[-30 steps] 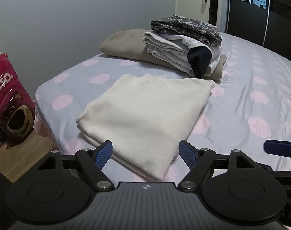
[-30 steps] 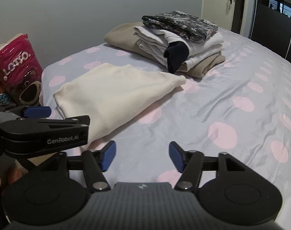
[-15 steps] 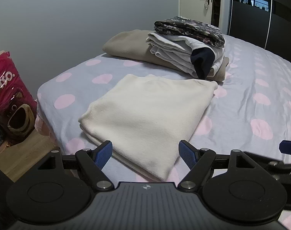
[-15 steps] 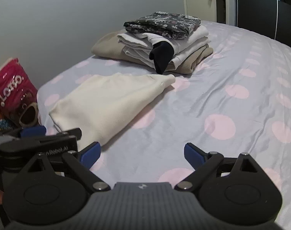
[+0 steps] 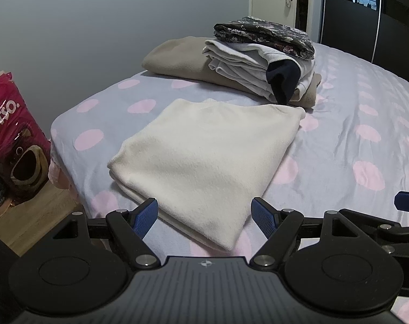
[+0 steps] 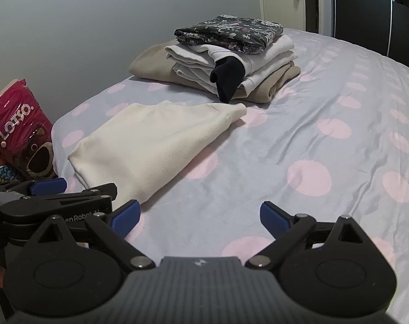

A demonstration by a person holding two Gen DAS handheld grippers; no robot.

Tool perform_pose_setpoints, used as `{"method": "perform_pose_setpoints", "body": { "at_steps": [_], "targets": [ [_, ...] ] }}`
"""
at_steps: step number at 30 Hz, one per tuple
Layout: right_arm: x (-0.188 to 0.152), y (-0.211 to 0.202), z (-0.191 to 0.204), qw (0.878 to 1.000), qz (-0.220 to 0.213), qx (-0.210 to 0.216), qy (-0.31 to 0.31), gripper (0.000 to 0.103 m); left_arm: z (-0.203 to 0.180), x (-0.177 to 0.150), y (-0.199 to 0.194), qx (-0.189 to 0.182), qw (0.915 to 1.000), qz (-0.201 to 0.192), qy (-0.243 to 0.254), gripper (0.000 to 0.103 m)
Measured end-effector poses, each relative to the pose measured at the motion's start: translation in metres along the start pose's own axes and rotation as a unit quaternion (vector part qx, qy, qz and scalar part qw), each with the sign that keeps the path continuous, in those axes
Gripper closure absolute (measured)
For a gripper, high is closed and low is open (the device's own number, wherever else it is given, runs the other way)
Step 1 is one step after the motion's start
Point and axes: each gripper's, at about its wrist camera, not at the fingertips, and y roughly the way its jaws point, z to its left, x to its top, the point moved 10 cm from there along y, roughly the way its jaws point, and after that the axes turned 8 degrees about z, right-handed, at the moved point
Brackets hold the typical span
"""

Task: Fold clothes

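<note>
A cream garment (image 5: 207, 156) lies folded into a rectangle on the bed (image 5: 339, 140), also seen in the right wrist view as the cream garment (image 6: 150, 145). My left gripper (image 5: 204, 216) stands open just before its near edge, nothing between the blue pads. My right gripper (image 6: 199, 216) is wide open over bare sheet to the garment's right and holds nothing. Behind the garment a pile of folded clothes (image 5: 258, 62) rests on a beige piece, with a dark floral item on top and a navy cuff hanging out.
A pink bag with a bear print (image 5: 13, 140) stands on the wooden floor left of the bed's corner. A grey wall runs behind, with a door (image 5: 274, 2) and dark wardrobe panels (image 5: 366, 21) at the far right. The left gripper's body (image 6: 50, 205) shows beside the right one.
The right gripper's jaws have spread wider and its view has rolled slightly. The left gripper and the cream garment stay where they were.
</note>
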Motion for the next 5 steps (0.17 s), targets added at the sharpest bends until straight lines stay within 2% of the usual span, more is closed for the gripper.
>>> {"method": "perform_pose_setpoints", "body": {
  "at_steps": [5],
  "targets": [
    [-0.0003, 0.0002, 0.0007, 1.000, 0.002, 0.003, 0.001, 0.006, 0.0006, 0.0000, -0.0013, 0.007, 0.9999, -0.007, 0.003, 0.028]
  ]
}}
